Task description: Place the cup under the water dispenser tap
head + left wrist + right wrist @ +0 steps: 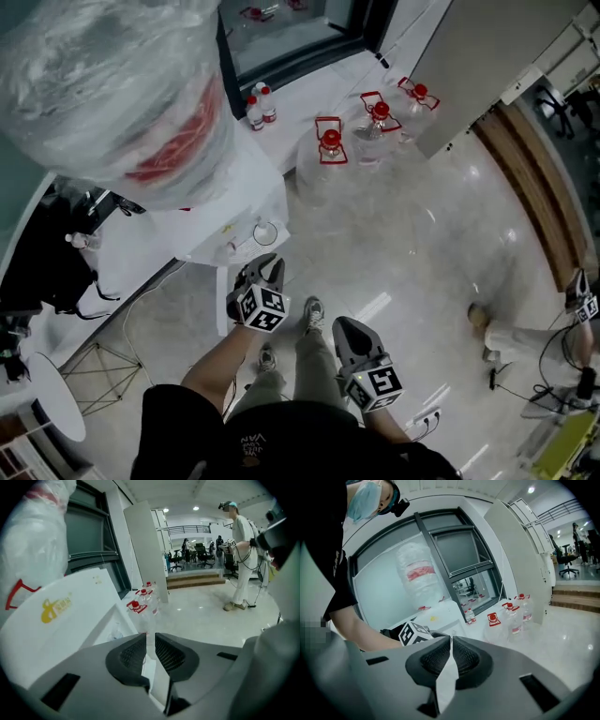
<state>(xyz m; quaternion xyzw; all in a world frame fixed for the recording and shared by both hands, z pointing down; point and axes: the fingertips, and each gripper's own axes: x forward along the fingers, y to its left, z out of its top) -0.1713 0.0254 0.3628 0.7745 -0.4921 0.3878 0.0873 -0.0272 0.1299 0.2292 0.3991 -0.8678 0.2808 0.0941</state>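
A clear cup (265,232) stands in the recess of the white water dispenser (234,202), which carries a large plastic-wrapped bottle (112,84). In the left gripper view the cup (115,633) shows faintly inside the same recess. My left gripper (266,262) is just in front of the dispenser, apart from the cup; its jaws (150,638) stand slightly apart with nothing between them. My right gripper (343,324) is further out over the floor, and its pads (440,656) meet with nothing in them. The tap itself is hidden.
Three big water bottles with red handles (330,150) stand on the floor beyond the dispenser, and small bottles (261,105) stand by the window. A wire stand (103,375) and a round white table (56,398) are at the left. Another person (241,559) stands at the right.
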